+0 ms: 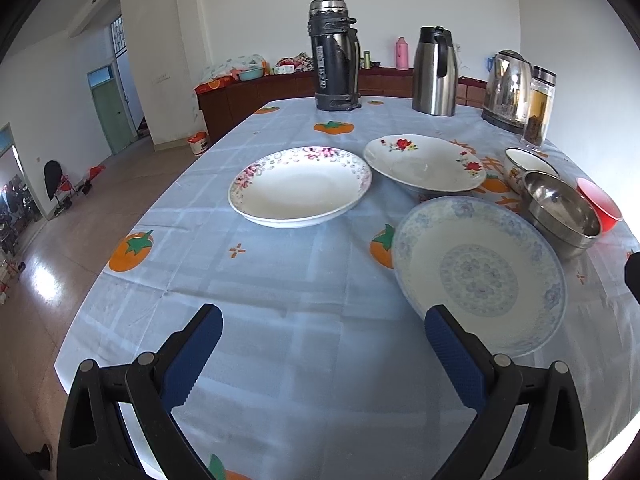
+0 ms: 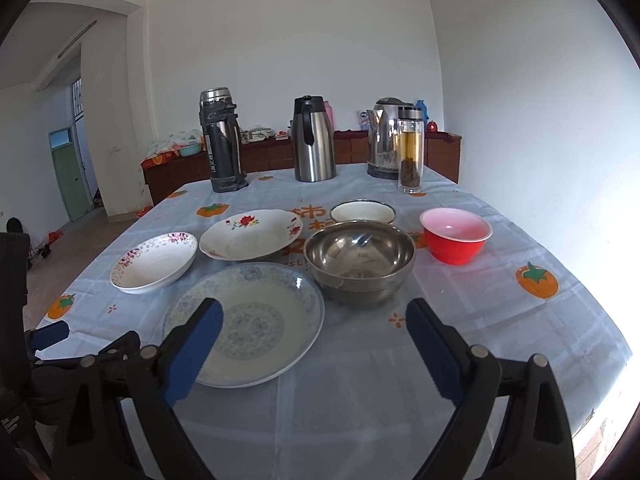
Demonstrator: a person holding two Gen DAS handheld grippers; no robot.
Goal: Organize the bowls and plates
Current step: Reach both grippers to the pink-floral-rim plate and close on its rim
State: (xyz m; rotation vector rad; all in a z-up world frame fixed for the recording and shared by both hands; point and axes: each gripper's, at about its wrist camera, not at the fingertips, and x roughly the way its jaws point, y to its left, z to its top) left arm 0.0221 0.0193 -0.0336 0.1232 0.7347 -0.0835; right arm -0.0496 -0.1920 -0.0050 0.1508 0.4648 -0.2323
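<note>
With both the left gripper (image 1: 322, 354) and the right gripper (image 2: 314, 346) held wide open and empty, the glazed blue-patterned ceramic plate (image 2: 256, 320) could be chipped against the touching round steel bowl (image 2: 360, 260) if lifted carelessly.

Tablecloth (image 2: 480, 320): pale blue, orange persimmon print. Near plate (image 2: 256, 320): blue floral. Small bowl (image 2: 456, 246): red, pink inside.

a home dining room: tablecloth-covered table (image 1: 280, 280), kettle (image 1: 506, 90), sideboard (image 1: 248, 100).

Enamel bowl (image 1: 528, 166) half hidden behind steel bowl (image 1: 562, 210).
</note>
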